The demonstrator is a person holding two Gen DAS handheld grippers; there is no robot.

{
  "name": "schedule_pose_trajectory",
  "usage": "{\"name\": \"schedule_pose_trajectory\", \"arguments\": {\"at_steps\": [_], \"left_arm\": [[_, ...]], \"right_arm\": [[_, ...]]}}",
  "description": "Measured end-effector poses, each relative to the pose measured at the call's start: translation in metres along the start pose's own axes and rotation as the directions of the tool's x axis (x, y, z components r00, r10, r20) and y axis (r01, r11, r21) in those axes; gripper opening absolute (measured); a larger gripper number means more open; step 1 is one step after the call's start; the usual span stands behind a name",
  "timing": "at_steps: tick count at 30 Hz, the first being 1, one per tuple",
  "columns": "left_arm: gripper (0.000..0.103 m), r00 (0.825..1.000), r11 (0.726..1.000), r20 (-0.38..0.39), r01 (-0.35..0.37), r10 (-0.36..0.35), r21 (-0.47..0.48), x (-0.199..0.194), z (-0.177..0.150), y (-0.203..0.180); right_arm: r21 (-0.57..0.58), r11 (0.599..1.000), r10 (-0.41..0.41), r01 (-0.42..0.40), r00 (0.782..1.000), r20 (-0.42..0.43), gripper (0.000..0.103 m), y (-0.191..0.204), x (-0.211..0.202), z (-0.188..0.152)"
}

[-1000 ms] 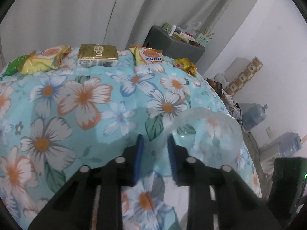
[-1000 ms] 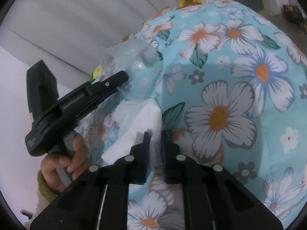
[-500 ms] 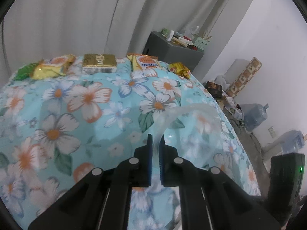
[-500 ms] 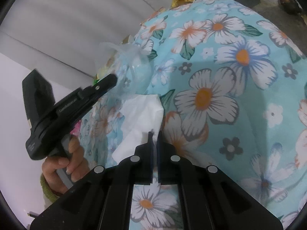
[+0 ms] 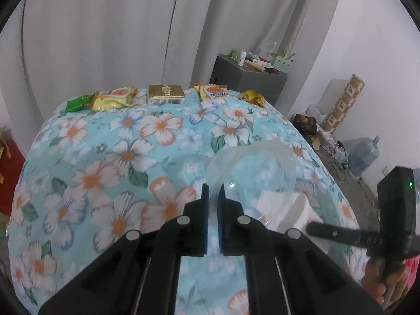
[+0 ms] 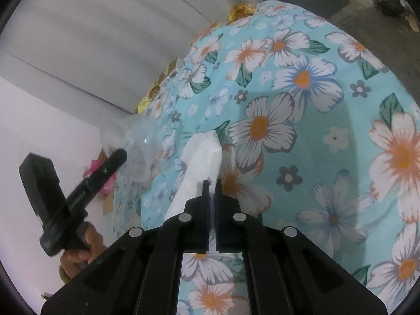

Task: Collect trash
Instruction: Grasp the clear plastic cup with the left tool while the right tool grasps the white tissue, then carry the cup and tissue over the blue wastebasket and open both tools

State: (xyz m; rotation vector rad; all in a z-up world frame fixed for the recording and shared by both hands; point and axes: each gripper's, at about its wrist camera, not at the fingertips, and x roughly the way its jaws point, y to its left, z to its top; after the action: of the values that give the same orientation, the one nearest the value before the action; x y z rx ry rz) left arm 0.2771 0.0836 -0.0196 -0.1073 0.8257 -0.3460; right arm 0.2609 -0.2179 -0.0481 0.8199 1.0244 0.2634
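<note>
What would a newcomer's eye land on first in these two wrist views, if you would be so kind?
Probably the turquoise floral tablecloth that fills both views, with a row of shiny yellow, gold and green snack wrappers along its far edge. Next, the left gripper pinching the rim of a clear plastic bag, and the right gripper clamped on a crumpled white tissue beside that bag.

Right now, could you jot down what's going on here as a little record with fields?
surface: floral tablecloth
left gripper: shut on the rim of a clear plastic bag
right gripper: shut on a white tissue
tissue position: beside the bag's open mouth, not yet inside
far edge: row of snack wrappers
</note>
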Motion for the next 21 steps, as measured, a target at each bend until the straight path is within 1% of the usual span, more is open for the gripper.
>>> {"name": "schedule_pose_trajectory", "arguments": {"at_steps": [9, 21], "left_arm": [[0.005, 0.997, 0.998, 0.055, -0.051, 0.049, 0.037, -0.033, -0.016, -0.007], [0.005, 0.99, 0.993, 0.114, -0.092, 0.083, 0.076, -0.068, -0.027, -0.017]], "right_arm": [[-0.015, 1.0, 0.006, -0.006, 1.0, 0.025, 0.002, 0.01, -0.025, -0.009], [-0.038, 0.999, 0.027, -0.025, 0.998, 0.063, 0.002, 0.023, -0.056, -0.026]]}}
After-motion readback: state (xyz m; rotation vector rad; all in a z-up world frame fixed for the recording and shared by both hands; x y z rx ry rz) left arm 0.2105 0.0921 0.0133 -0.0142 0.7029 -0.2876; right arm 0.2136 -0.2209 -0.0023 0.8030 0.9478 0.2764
